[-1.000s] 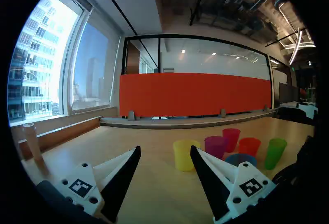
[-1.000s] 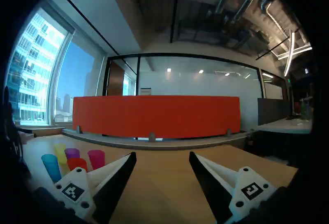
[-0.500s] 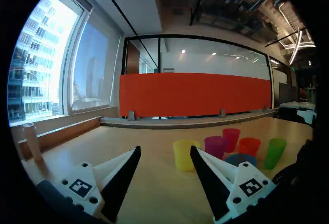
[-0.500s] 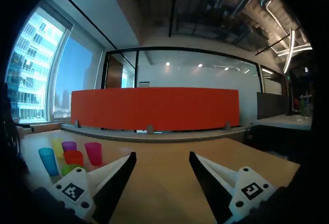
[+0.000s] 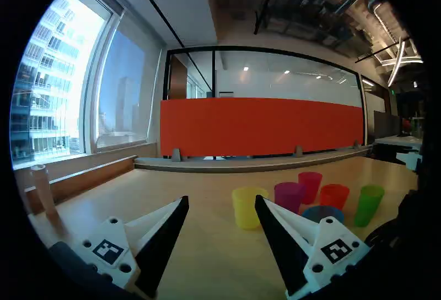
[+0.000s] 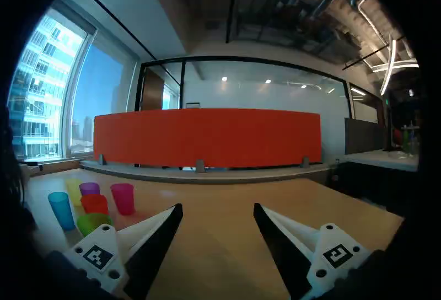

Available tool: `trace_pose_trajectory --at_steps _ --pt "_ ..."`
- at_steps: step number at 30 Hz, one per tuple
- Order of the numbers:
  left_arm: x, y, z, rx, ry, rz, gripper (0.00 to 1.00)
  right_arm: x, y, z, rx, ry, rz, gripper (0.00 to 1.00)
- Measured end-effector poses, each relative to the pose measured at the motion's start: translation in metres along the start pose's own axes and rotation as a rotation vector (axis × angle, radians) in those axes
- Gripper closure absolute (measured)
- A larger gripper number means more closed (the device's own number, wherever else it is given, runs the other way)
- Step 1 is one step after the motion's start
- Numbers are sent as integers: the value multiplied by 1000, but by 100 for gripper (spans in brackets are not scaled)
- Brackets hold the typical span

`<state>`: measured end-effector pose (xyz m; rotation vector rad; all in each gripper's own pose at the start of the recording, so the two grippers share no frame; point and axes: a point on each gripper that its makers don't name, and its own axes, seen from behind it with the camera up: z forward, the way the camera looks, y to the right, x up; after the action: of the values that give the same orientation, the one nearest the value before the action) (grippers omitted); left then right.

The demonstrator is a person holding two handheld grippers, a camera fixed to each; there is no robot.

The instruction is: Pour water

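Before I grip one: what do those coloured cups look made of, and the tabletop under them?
Coloured cups: likely thin plastic, translucent with a satin finish; light glows through their tinted walls. Tabletop: light wood or wood-look laminate, I cannot tell which; smooth and semi-gloss, an even tan surface carrying soft reflections.

Bright daylight from the windows; sharp, edges fisheye-bent.
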<state>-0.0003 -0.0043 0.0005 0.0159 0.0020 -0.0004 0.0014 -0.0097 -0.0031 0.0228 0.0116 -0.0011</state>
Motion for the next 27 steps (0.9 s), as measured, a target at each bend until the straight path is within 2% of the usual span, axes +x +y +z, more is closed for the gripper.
trace_pose_trajectory --at_steps 27 --pt "0 0 0 0 0 0 11 -3 7 2 -9 -13 3 1"
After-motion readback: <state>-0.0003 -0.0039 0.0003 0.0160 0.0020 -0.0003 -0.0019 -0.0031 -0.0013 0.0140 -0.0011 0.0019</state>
